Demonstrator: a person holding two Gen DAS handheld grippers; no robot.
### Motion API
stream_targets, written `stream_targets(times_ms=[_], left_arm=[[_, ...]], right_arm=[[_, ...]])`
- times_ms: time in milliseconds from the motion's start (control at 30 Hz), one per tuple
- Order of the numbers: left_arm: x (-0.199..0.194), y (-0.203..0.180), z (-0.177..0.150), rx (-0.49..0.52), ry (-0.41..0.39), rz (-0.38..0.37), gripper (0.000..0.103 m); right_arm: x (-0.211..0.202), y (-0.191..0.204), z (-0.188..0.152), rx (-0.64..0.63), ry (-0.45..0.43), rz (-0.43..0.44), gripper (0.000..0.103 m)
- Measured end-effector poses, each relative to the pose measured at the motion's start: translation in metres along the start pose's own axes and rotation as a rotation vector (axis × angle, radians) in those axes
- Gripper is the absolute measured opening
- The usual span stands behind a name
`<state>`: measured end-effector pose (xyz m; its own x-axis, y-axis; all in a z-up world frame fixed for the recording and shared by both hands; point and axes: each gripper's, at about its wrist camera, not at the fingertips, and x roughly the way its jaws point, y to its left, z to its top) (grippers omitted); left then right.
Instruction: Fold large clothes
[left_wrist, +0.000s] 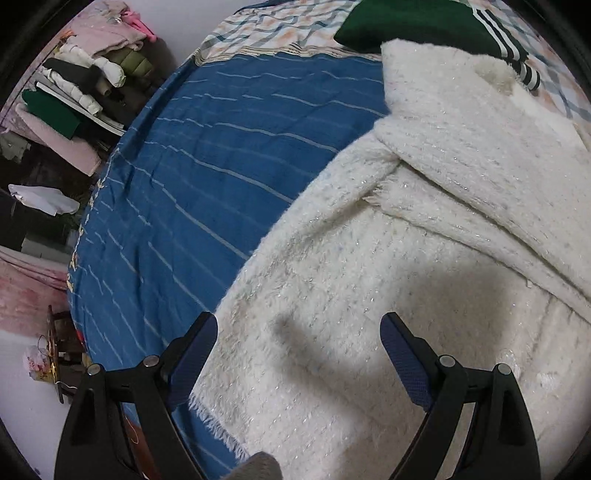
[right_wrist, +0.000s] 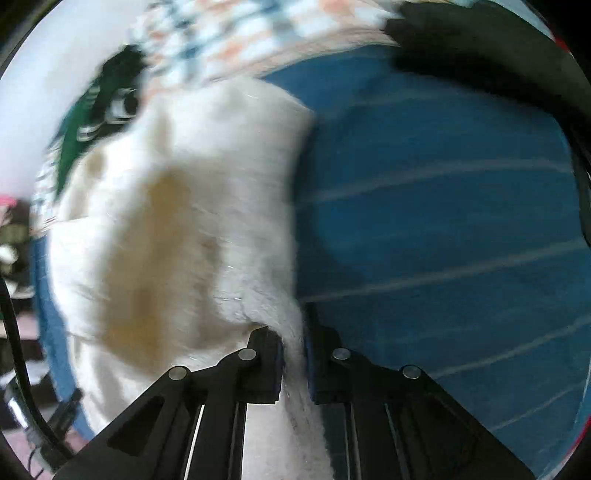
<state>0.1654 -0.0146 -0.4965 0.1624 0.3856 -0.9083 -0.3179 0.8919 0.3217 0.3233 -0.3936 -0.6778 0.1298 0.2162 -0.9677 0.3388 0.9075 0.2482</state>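
Observation:
A fluffy white knitted garment (left_wrist: 424, 229) lies on the blue striped bedspread (left_wrist: 207, 155), one part folded across its top. My left gripper (left_wrist: 299, 332) is open and empty, hovering just above the garment's lower part near its fringed left edge. In the blurred right wrist view, my right gripper (right_wrist: 293, 345) is shut on an edge of the white garment (right_wrist: 177, 206), which hangs lifted to the left over the blue bedspread (right_wrist: 443, 221).
A dark green garment with white stripes (left_wrist: 417, 22) lies beyond the white one, on a plaid sheet (left_wrist: 273, 29). Piles of clothes (left_wrist: 81, 85) stand left of the bed. A black garment (right_wrist: 480, 48) lies at the far right of the bed.

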Motion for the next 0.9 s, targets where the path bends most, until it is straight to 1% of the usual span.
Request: stream_targets(times_ms=[33,67,100,133,167,233,267,333,367,400,433,467,533,567,600,633,667,700,733,800,833,900], left_arm=[[0.002,-0.001,0.0,0.004,0.008,-0.009,0.09],[0.002,-0.004,0.001,0.009,0.012,-0.016,0.09],[0.002,-0.005,0.004,0.015,0.008,-0.021,0.09],[0.0,-0.01,0.005,0.032,-0.007,-0.025,0.09],[-0.001,-0.013,0.006,0.044,-0.018,-0.022,0.09],[-0.001,-0.022,0.01,0.073,-0.042,-0.019,0.09],[0.0,-0.028,0.013,0.089,-0.049,-0.022,0.09],[0.006,-0.04,0.018,0.115,-0.055,-0.016,0.09],[0.01,-0.047,0.022,0.129,-0.063,-0.002,0.09],[0.012,-0.049,0.025,0.132,-0.068,0.004,0.09],[0.016,-0.052,0.029,0.134,-0.069,0.013,0.09],[0.018,-0.052,0.033,0.13,-0.069,0.014,0.09],[0.028,-0.052,0.039,0.134,-0.065,0.01,0.09],[0.039,-0.055,0.039,0.153,-0.048,0.013,0.09],[0.05,-0.057,0.038,0.168,-0.032,0.009,0.094],[0.054,-0.056,0.038,0.169,-0.039,0.006,0.102],[0.055,-0.055,0.037,0.163,-0.065,0.014,0.103],[0.055,-0.052,0.037,0.16,-0.067,-0.004,0.103],[0.054,-0.05,0.037,0.158,-0.061,-0.015,0.103],[0.047,-0.042,0.039,0.14,-0.042,-0.029,0.103],[0.044,-0.039,0.039,0.13,-0.036,-0.028,0.103],[0.031,-0.03,0.04,0.09,-0.039,-0.044,0.103]], right_arm=[[0.014,-0.005,-0.004,0.01,0.058,-0.028,0.014],[0.025,-0.01,-0.009,0.027,0.112,-0.027,0.014],[0.021,-0.013,-0.012,0.045,0.095,-0.012,0.022],[0.015,-0.011,-0.013,0.043,0.083,-0.018,0.033],[0.005,-0.007,-0.013,0.029,0.054,-0.034,0.036],[-0.01,0.002,-0.011,-0.012,-0.008,-0.059,0.037],[-0.01,0.008,-0.009,-0.042,-0.015,-0.082,0.037],[0.005,0.024,-0.004,-0.123,0.002,-0.107,0.037],[0.013,0.03,-0.002,-0.159,0.003,-0.138,0.032],[0.015,0.031,0.004,-0.179,-0.014,-0.158,0.014],[0.015,0.03,0.007,-0.174,-0.035,-0.172,0.014],[0.011,0.02,0.011,-0.118,-0.062,-0.174,0.014],[0.012,-0.001,0.017,-0.016,-0.066,-0.154,0.014],[0.018,-0.013,0.018,0.037,-0.034,-0.136,0.014],[0.021,-0.016,0.02,0.049,-0.004,-0.117,0.015],[0.019,-0.019,0.022,0.063,0.012,-0.101,0.025],[0.013,-0.022,0.024,0.09,0.035,-0.093,0.034],[0.002,-0.03,0.025,0.135,0.061,-0.097,0.046],[-0.009,-0.036,0.022,0.179,0.057,-0.081,0.049],[-0.036,-0.048,0.013,0.261,0.022,0.015,0.05],[-0.047,-0.049,0.01,0.276,-0.003,0.072,0.056],[-0.061,-0.04,0.01,0.245,-0.051,0.253,0.064]])
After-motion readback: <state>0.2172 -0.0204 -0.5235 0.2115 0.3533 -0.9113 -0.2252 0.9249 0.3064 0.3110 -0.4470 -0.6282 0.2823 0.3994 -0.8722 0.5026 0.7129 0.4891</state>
